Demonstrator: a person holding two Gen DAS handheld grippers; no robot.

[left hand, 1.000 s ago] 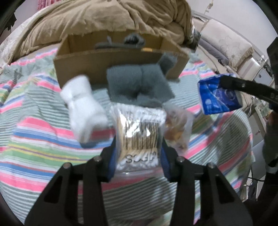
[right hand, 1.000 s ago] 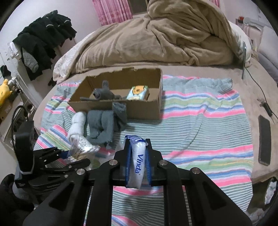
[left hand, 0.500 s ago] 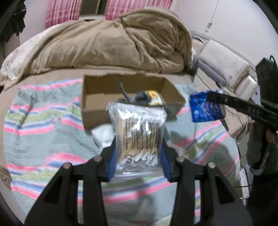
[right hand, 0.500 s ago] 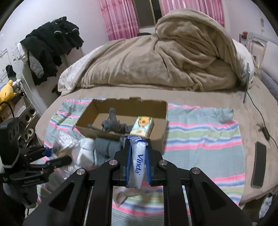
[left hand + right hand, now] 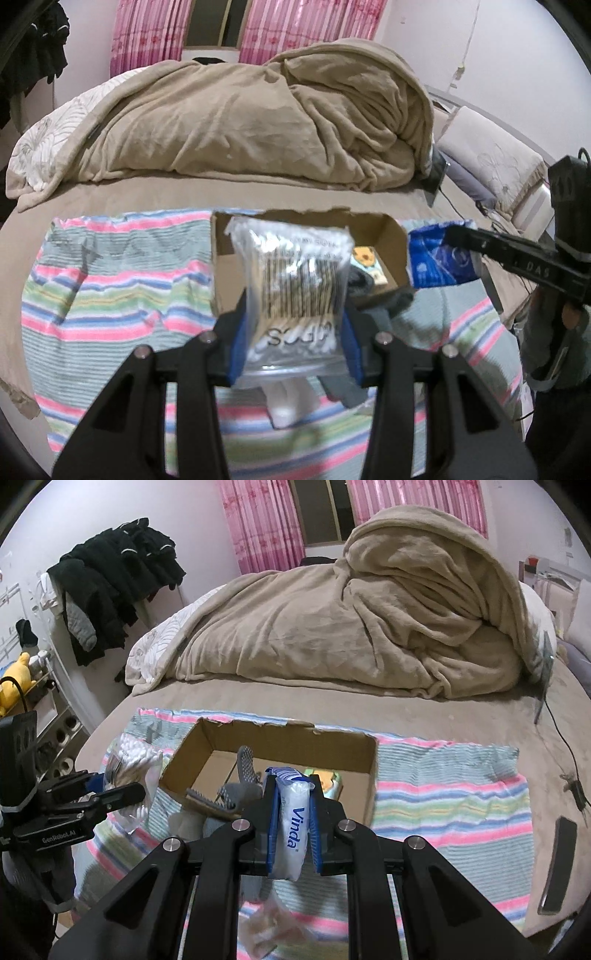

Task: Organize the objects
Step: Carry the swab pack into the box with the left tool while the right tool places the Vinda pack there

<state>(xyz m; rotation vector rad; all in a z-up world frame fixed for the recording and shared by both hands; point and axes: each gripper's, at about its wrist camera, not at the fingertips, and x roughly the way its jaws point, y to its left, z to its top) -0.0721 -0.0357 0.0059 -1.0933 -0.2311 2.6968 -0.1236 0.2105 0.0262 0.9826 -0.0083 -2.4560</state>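
Centrally, the left tool [image 5: 291,332] pinches a cotton swab bag [image 5: 293,284], hiding much of the cardboard box [image 5: 280,734]; the right tool [image 5: 293,834] clamps a Vinda tissue pack [image 5: 291,819]. Beige duvet [image 5: 351,620] fills the upper frame.

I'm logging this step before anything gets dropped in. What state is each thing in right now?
left gripper: shut on the cotton swab bag
cotton swab bag: held upright, lifted
right gripper: shut on the tissue pack
tissue pack: held, lifted
cardboard box: open, holding a few items
striped towel: spread flat under the box
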